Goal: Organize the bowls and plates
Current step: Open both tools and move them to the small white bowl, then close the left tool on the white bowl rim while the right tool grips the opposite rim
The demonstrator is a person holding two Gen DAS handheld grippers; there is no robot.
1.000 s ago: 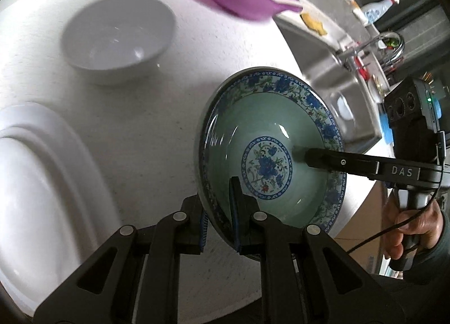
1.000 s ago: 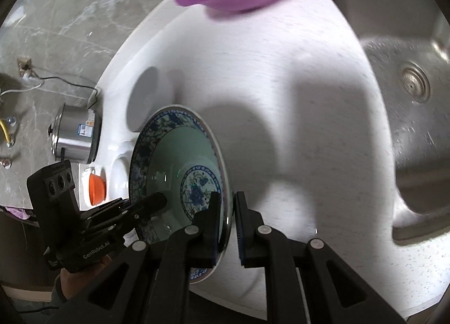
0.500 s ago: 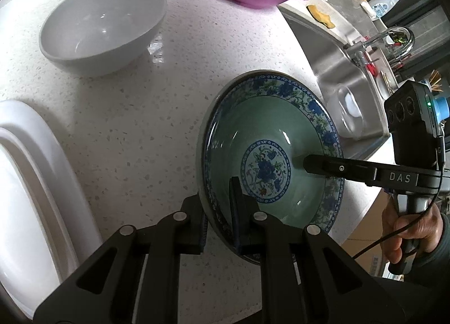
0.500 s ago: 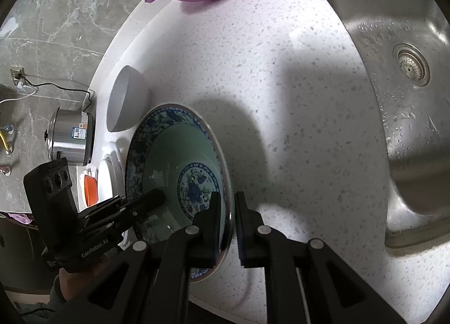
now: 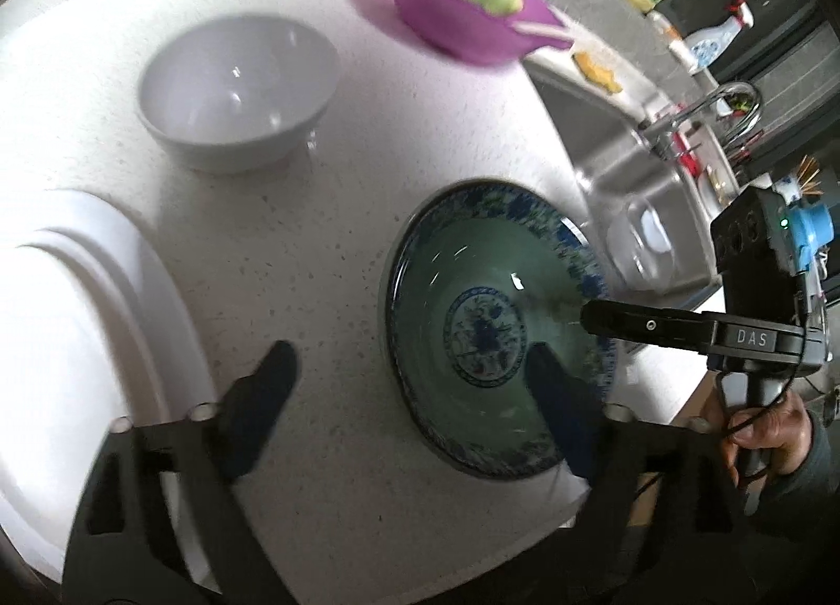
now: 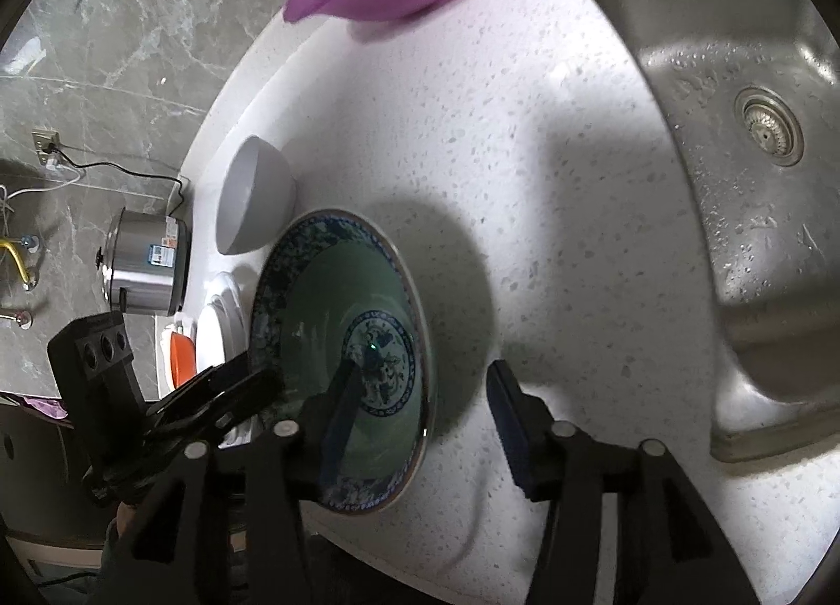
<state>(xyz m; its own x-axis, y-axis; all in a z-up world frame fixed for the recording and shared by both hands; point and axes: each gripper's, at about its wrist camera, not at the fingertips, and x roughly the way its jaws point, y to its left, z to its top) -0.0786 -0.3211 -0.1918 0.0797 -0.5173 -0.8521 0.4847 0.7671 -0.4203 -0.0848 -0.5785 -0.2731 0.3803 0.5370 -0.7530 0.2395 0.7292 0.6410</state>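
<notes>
Both claws point steeply downward, jaws just sprung apart. The left claw (image 5: 409, 374) gapes wide, its fingers (image 5: 273, 368) well separated; the right claw (image 6: 425, 395) stands partly open. A hand (image 5: 761, 431) grips the right claw's handle.

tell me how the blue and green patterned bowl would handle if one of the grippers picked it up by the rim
The patterned bowl looks glazed and glossy with bright highlights, so the rim is probably slippery under narrow fingers. It reads as rigid ceramic, likely fragile if dropped on the countertop. Wide and shallow, it would probably tilt from a one-sided hold.
</notes>
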